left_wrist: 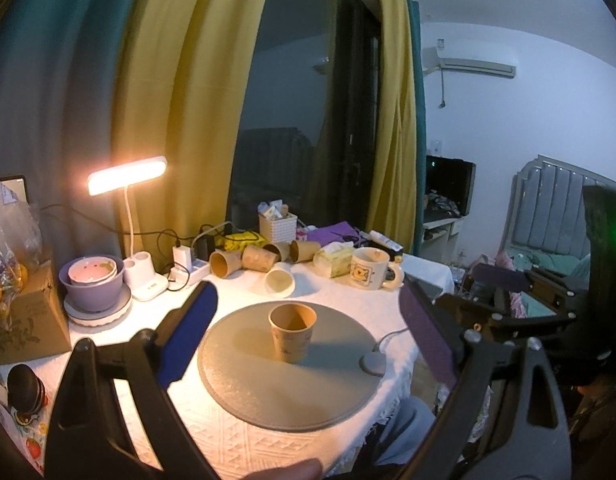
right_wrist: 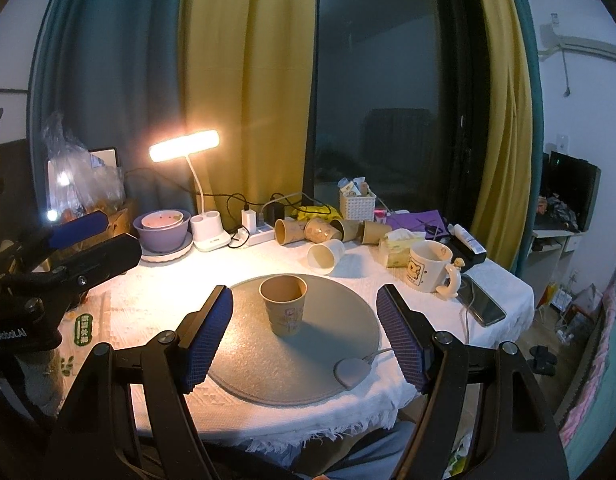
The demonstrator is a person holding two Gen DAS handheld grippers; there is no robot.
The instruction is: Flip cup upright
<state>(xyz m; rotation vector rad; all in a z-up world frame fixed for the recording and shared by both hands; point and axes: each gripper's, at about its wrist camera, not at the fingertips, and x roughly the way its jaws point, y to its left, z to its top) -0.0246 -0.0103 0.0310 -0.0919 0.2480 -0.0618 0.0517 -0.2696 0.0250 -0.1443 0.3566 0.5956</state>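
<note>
Cup (right_wrist: 283, 305), tapered brown paper with a faint print on its wall, stands upright with its mouth up on the round grey mat (right_wrist: 339, 360), ahead of and between the right gripper (right_wrist: 304, 340) fingers, which are spread wide and hold nothing. Left gripper (left_wrist: 308, 344) likewise has its blue ribbed fingers (left_wrist: 188, 340) parted and empty, the cup just beyond them. White woven cloth with a frayed edge covers the bench (right_wrist: 347, 412). Farther past the fingers, several paper cups (right_wrist: 327, 230) lie on their sides near a cartoon mug (right_wrist: 429, 266) and a glowing desk lamp (right_wrist: 184, 146). Yellow and teal curtains frame a dark window. The mat's small grey puck (right_wrist: 351, 372) trails a cord whose far end is hard to follow
</note>
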